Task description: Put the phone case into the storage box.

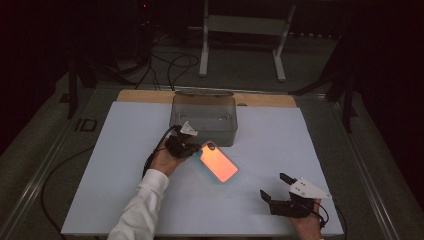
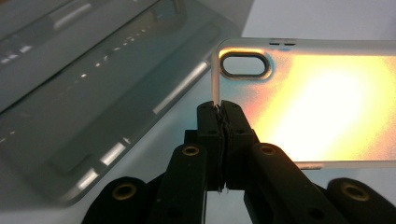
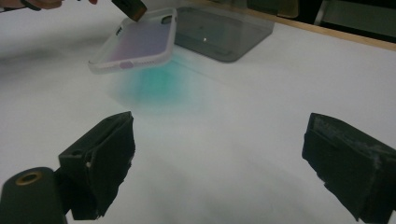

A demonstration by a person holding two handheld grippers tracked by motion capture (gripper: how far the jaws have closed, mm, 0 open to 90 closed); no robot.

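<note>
High view: one phone case [image 1: 218, 162], clear rim, back glowing orange-pink, camera cutout at its upper left corner. It is held just above the white desk [image 1: 125, 150] near the middle, in front of one grey see-through box [image 1: 204, 117] at the far side. The left gripper [image 1: 192, 148] is pinched on the case's corner by the cutout. The right gripper [image 1: 273, 187] is spread wide, holding nothing, low over the near right part of the desk, well apart from the case. Two grippers, one case, one box.

Left gripper view: jaws clamped tight on the thin clear edge of the case [image 2: 327, 102], just below the oval camera cutout. Back shines yellow to orange. Box [image 2: 93, 93] to the left, blurred.

Right gripper view: two black jaws far apart, nothing between them. Case [image 3: 137, 42] is raised and tilted, here looking pale purple with a white rim; a teal tint lies on the desk [image 3: 280, 84] under it. Box [image 3: 219, 32] behind it.
</note>
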